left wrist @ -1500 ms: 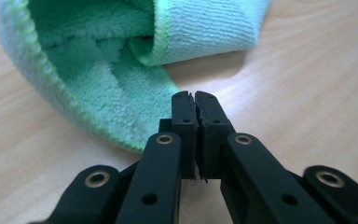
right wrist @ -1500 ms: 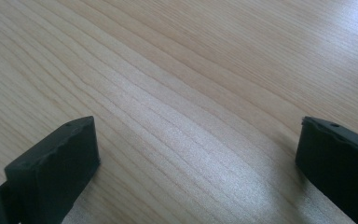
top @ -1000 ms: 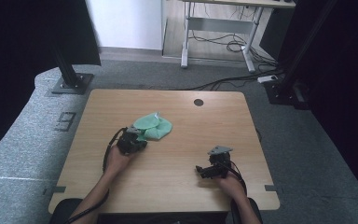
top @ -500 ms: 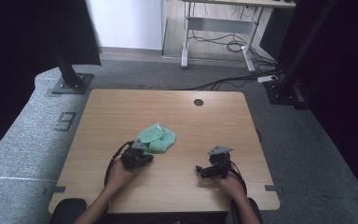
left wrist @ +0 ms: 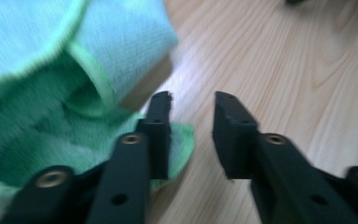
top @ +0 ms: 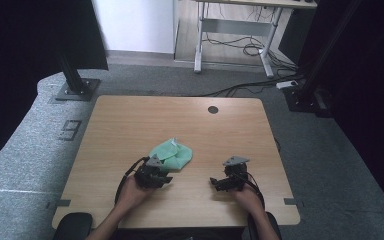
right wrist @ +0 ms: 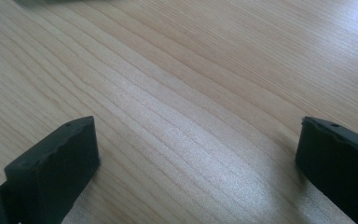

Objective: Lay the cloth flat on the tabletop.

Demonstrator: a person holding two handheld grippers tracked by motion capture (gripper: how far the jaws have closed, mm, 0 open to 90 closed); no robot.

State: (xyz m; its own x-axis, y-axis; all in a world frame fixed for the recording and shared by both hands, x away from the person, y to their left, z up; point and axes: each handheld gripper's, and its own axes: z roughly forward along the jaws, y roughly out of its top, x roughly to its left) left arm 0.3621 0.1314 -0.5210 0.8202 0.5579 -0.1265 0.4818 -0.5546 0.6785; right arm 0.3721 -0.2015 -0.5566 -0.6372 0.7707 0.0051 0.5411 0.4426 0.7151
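Left claw (left wrist: 192, 135) just opened, apparently releasing the green cloth (top: 172, 155), dragged nearer.

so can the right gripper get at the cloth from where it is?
Probably yes. The right gripper sits open on the table, its jaws pointing toward the cloth, with bare wood between. Only the left gripper, jaws just opening at the cloth's near edge, crowds that side.

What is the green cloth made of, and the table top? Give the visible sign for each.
Green cloth: looks like a soft woven or microfibre fabric, matt, with a fine weave texture and a lighter stitched hem; it crumples in loose folds. Table top: wood or a wood-look laminate, pale with long grain lines and a slight sheen; which of the two I cannot tell.
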